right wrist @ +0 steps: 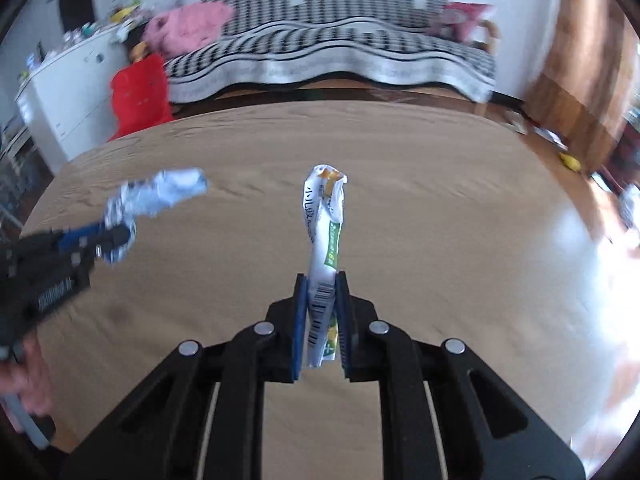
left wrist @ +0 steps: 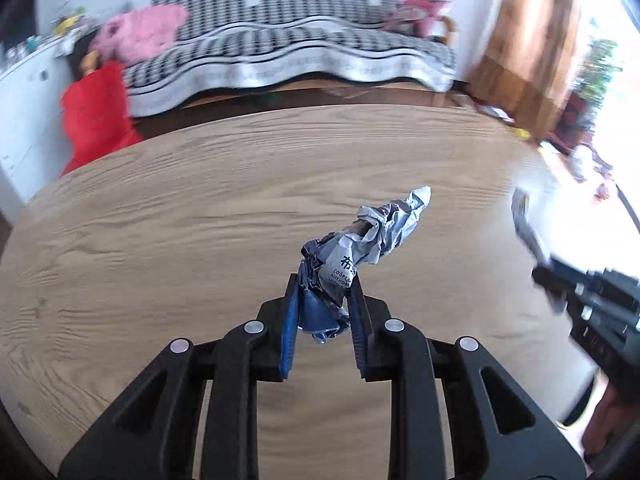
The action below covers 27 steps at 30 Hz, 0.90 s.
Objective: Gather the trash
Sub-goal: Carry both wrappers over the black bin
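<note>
My left gripper (left wrist: 325, 285) is shut on a crumpled blue-and-grey wrapper (left wrist: 360, 248), which sticks up and to the right above the wooden table (left wrist: 160, 220). In the right wrist view the same wrapper (right wrist: 160, 192) and left gripper (right wrist: 116, 240) show blurred at the left. My right gripper (right wrist: 322, 280) is shut on a twisted white wrapper (right wrist: 324, 232) with green print and a barcode, standing upright between the blue pads. From the left wrist view, the right gripper (left wrist: 540, 276) appears blurred at the right edge, carrying its white wrapper (left wrist: 524, 220).
Beyond the table's far edge stands a sofa under a black-and-white patterned cover (right wrist: 340, 52), with a pink cushion (right wrist: 188, 28) and a red item (right wrist: 138, 92) at its left. A white cabinet (right wrist: 68, 92) is at far left, wooden panelling (right wrist: 576, 68) at right. A hand (right wrist: 28, 376) holds the left gripper.
</note>
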{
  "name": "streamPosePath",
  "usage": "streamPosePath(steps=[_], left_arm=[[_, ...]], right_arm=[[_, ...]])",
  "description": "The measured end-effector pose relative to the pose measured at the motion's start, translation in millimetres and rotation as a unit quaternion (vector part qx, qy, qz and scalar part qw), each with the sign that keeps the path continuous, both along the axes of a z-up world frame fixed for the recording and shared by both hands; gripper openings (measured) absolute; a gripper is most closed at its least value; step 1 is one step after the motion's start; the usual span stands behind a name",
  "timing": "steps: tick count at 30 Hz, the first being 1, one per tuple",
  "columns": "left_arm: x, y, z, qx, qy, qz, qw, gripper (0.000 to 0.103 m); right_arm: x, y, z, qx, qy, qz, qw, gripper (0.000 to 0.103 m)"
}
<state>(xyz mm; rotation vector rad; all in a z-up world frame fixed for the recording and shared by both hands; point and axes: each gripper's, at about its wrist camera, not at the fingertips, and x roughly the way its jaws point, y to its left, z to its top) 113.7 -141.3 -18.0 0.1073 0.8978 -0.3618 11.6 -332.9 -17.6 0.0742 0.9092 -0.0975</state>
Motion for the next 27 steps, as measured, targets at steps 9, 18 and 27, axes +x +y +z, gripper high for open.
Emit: streamPosePath(steps=[9,18,27], left_arm=[[-143,-177,6,-0.024,-0.009,-0.194,0.9807,0.022],[-259,-308,-48,-0.013,0.030,-0.330,0.9433,0.023],[-278,-363,-103,0.002,0.089,-0.349,0.9328,0.023]], right_arm=[[-190,-151,3,-0.016,0.012,-0.182,0.983,0.014],[-329,-267,-37,0.022,0.063,-0.319,0.946,0.014],[-346,-310,-79,0.086,0.111,-0.332,0.933,0.014]])
